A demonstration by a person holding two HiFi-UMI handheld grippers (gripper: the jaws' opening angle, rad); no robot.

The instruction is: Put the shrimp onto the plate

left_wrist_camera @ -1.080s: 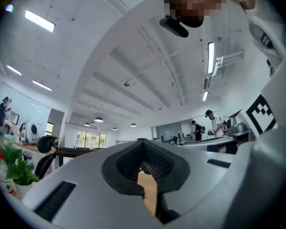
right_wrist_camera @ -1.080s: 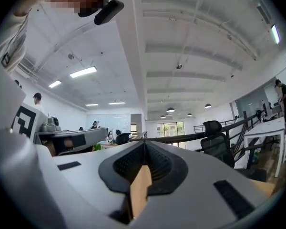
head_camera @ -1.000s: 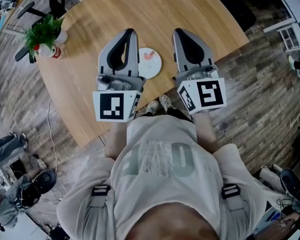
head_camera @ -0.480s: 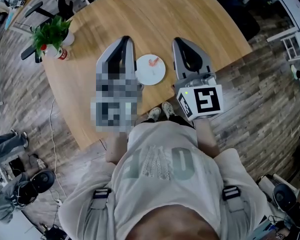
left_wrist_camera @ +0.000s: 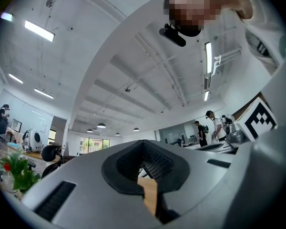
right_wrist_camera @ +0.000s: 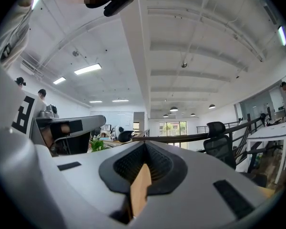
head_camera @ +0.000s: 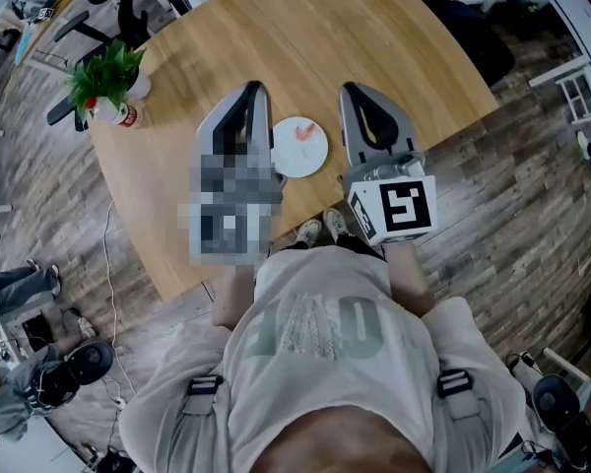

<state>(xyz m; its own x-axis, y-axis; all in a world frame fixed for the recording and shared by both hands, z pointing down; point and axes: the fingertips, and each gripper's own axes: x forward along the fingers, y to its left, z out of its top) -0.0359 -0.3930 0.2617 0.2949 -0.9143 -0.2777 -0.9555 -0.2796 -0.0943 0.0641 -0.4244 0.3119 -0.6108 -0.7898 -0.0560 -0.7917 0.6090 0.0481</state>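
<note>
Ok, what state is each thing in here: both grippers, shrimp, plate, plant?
Left gripper: shut, empty.
Right gripper: shut, empty.
Shrimp: lying on the plate.
Plate: flat on the table, between the two grippers.
Plant: upright, near the table's edge.

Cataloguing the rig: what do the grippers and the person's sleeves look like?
Both the left gripper and right gripper are grey, tapered shells with black ribbed pads. The right carries a white cube with black square markers. Sleeves are short, pale.
</note>
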